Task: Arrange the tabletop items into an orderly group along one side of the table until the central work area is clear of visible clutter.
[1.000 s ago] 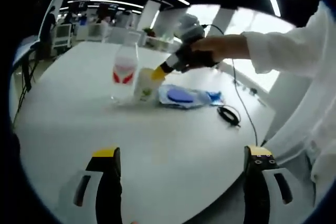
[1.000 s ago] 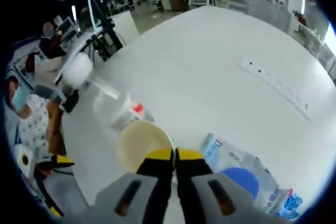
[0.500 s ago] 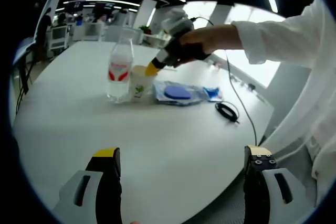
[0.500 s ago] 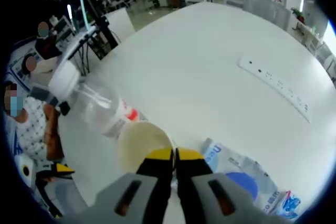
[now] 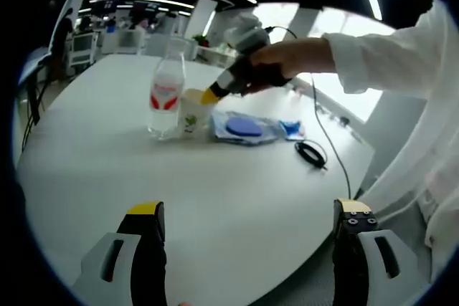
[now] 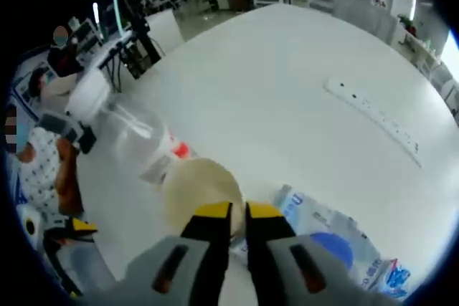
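Upright on the table (image 5: 107,170), mouth up beside the standing water bottle (image 5: 166,98): paper cup (image 5: 192,113), rim pinched by right gripper (image 6: 238,213); left gripper (image 5: 247,223) spread wide, empty.

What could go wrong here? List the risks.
1. The right gripper pinches the rim of the paper cup, which stands right beside the water bottle. A sideways pull could knock the bottle over.
2. The thin rim might crumple or slip from the fingers.
3. The black cable lies loose near the blue packet and could snag.
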The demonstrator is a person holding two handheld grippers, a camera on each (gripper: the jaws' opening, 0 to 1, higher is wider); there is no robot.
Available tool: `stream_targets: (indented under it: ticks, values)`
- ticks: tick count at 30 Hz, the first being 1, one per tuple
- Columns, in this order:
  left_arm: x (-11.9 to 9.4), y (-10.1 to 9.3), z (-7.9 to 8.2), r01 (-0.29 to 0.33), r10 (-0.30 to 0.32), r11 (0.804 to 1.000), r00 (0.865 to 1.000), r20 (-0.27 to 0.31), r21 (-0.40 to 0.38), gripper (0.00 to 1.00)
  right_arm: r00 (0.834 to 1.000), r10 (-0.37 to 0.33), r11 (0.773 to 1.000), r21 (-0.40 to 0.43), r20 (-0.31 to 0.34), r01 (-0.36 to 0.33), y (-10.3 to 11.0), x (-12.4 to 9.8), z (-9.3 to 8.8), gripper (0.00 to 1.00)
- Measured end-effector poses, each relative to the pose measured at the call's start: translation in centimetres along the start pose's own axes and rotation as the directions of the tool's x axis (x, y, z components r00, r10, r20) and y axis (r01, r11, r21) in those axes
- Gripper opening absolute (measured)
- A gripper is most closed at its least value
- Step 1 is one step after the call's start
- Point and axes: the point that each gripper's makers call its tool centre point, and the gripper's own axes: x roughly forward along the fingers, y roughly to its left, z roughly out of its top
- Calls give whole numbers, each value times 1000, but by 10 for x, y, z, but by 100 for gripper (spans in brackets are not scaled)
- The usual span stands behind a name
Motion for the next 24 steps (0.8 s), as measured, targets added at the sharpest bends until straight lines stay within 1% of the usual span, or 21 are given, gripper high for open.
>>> stream_targets:
  ticks: [5, 10, 13, 16, 18, 21, 24]
  values:
    - [-1, 0, 0, -3, 3, 1000, 1000, 2, -4, 95, 1000, 6, 1000, -3, 8, -6, 3, -2, 5, 7]
    - [0, 1, -1, -4, 4, 1000, 1000, -3, -3, 95, 999, 0, 1000, -10, 35, 0, 4, -6, 12, 13]
    - [0, 1, -2, -5, 5, 1000, 1000, -5, -7, 95, 999, -4, 1000, -19, 53, 5, 4, -10, 13, 21]
    - [0, 1, -2, -5, 5, 1000, 1000, -6, -7, 95, 998, 0, 1000, -28, 67, 1, 5, -12, 14, 26]
    - [0, 0, -2, -5, 5, 1000, 1000, -8, -7, 95, 997, 1, 1000, -31, 81, 2, 6, -13, 15, 32]
    - [1, 0, -2, -3, 3, 1000, 1000, -8, -12, 95, 997, -3, 999, -36, 81, 6, 5, -13, 14, 40]
    - [1, 0, -2, -3, 3, 1000, 1000, -8, -13, 96, 994, -4, 999, -35, 106, 8, 4, -17, 15, 47]
